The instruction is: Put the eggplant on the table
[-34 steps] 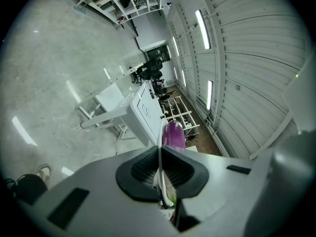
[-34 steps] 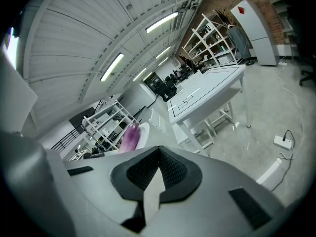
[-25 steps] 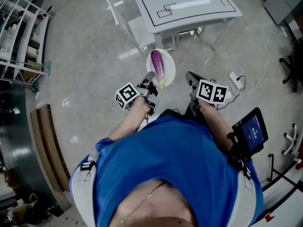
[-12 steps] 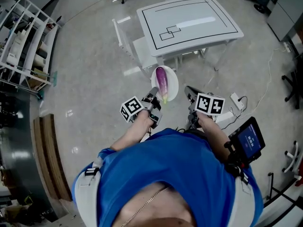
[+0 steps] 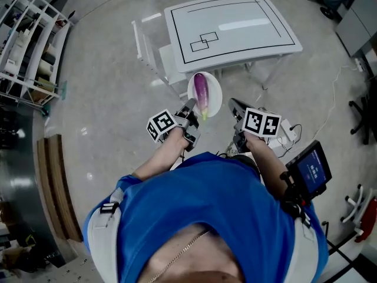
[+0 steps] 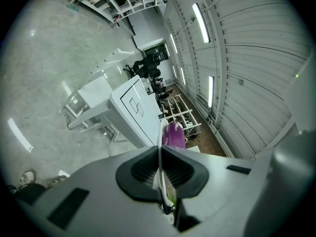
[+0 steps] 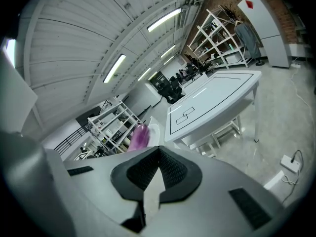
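Observation:
A purple eggplant (image 5: 201, 90) lies on a white plate (image 5: 213, 102) held in the air in front of me. My left gripper (image 5: 187, 112) is shut on the plate's near rim. In the left gripper view the plate rim (image 6: 159, 147) runs edge-on between the jaws, with the eggplant (image 6: 174, 134) beyond it. My right gripper (image 5: 235, 108) is to the right of the plate, shut and empty. From the right gripper view the eggplant (image 7: 139, 137) shows at the left. The white table (image 5: 230, 25) with black outlines stands ahead, beyond the plate.
White stools (image 5: 171, 58) stand at the table's near left side. White shelving (image 5: 29, 40) lines the far left and a wooden board (image 5: 56, 187) lies on the floor at left. A power strip with cable (image 5: 288, 128) lies on the floor at right.
The table has come further into the head view and sits closer to the plate. The left gripper still holds the plate with the eggplant; the right gripper stays shut beside it.

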